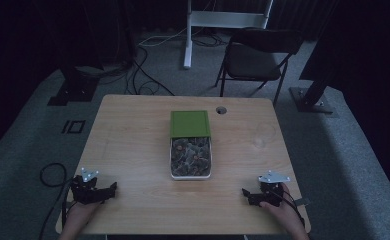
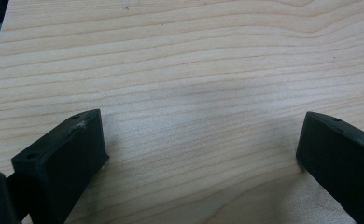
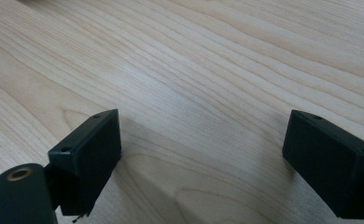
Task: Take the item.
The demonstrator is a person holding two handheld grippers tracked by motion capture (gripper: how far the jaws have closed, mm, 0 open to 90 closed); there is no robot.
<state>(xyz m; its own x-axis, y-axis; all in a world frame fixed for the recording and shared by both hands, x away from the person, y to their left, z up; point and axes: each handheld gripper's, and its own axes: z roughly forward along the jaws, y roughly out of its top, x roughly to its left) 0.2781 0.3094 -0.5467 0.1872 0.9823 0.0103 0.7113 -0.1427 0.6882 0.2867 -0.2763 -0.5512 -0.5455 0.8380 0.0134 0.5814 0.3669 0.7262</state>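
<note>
Both claws rest at the near edge of the desk [image 1: 133, 130], each in a person's hand rising from the bottom of the high view; the left claw [image 1: 110, 189] lies near the near left corner, its jaws pointing toward the middle, spread wide with nothing but bare wood grain between them in the left gripper view; the right claw [image 1: 246, 194] lies near the near right corner, likewise turned inward, jaws spread wide over bare wood in the right gripper view; between them and farther back, at the middle of the desk, stands a white tray [image 1: 190, 176] filled with small dark and brownish pieces too dim to identify; a green lid [image 1: 189, 123] covers its far part, leaving the near part uncovered; the tray is well apart from both claws; a dark folding chair [image 1: 257, 59] stands on the floor beyond the desk.
</note>
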